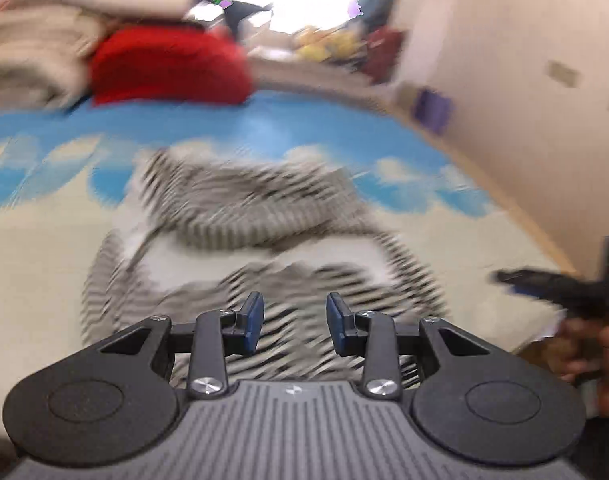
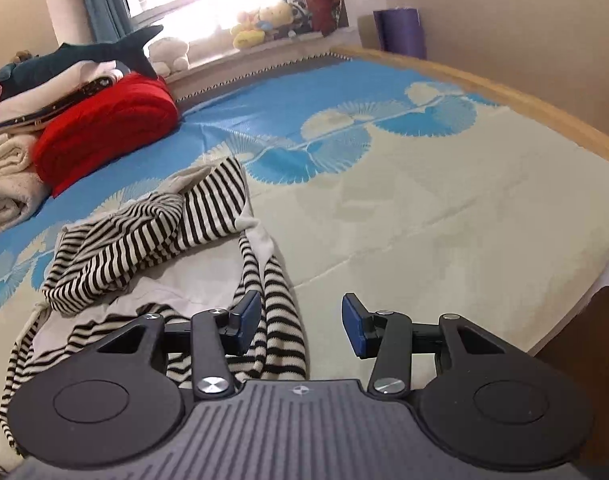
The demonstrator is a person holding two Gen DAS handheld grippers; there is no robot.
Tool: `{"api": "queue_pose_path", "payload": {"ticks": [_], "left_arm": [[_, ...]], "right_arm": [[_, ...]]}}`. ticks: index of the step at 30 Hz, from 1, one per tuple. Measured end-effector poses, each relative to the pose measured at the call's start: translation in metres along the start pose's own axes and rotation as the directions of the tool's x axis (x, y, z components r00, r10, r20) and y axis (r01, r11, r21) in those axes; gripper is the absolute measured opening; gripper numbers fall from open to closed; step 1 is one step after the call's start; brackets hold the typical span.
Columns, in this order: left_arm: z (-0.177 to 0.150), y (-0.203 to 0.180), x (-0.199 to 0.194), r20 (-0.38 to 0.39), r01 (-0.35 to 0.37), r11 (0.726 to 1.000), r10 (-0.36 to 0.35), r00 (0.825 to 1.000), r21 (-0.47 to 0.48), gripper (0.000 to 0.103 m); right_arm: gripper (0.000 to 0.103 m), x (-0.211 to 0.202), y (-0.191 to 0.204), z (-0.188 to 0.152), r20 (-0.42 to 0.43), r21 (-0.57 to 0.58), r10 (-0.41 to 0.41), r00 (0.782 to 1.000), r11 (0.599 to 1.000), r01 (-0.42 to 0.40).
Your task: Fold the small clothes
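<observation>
A crumpled black-and-white striped garment (image 2: 152, 236) with a pale lining lies on the blue and cream bedspread (image 2: 424, 208). In the blurred left wrist view, the same garment (image 1: 256, 216) spreads out ahead of and under my left gripper (image 1: 294, 322), whose jaws stand apart with nothing pinched. My right gripper (image 2: 300, 324) is also open. A striped strip of the garment (image 2: 280, 312) runs under the gap, close to its left pad (image 2: 248, 320), and is not clamped. The right gripper (image 1: 544, 284) also shows at the right edge of the left wrist view, held by a hand (image 1: 600, 360).
A folded red blanket (image 2: 108, 128) and cream blankets (image 2: 8, 184) are stacked at the left, with a shark plush (image 2: 84, 56) on top. Soft toys (image 2: 260, 24) line the windowsill. A purple roll (image 2: 400, 32) stands by the wall. The wooden bed edge (image 2: 544, 108) runs along the right.
</observation>
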State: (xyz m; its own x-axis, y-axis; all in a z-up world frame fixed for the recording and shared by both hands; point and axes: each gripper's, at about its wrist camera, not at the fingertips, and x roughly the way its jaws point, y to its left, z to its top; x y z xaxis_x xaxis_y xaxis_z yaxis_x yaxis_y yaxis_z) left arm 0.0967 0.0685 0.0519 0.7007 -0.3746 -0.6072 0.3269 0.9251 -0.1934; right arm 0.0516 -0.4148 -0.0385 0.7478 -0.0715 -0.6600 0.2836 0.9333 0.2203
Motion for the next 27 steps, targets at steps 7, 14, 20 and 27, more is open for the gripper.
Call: {"api": "queue_pose_path", "payload": {"ticks": [7, 14, 20, 27], "left_arm": [[0.045, -0.015, -0.018, 0.126, 0.080, 0.997, -0.082, 0.989, 0.016, 0.066], [0.014, 0.074, 0.042, -0.035, -0.219, 0.975, 0.218, 0.975, -0.041, 0.066], [-0.032, 0.136, 0.076, -0.227, -0.405, 0.902, 0.367, 0.902, -0.148, 0.066], [-0.027, 0.159, 0.098, -0.239, -0.434, 0.885, 0.391, 0.889, -0.166, 0.079]], "right_arm": [[0.047, 0.004, 0.000, 0.003, 0.000, 0.017, 0.004, 1.000, 1.000, -0.004], [0.048, 0.022, 0.003, -0.001, -0.074, 0.008, 0.019, 0.997, 1.000, -0.019], [0.054, 0.044, 0.011, -0.007, -0.140, -0.021, -0.011, 0.990, 1.000, 0.008], [0.061, 0.065, 0.018, -0.013, -0.196, -0.051, -0.051, 0.979, 0.998, 0.042]]}}
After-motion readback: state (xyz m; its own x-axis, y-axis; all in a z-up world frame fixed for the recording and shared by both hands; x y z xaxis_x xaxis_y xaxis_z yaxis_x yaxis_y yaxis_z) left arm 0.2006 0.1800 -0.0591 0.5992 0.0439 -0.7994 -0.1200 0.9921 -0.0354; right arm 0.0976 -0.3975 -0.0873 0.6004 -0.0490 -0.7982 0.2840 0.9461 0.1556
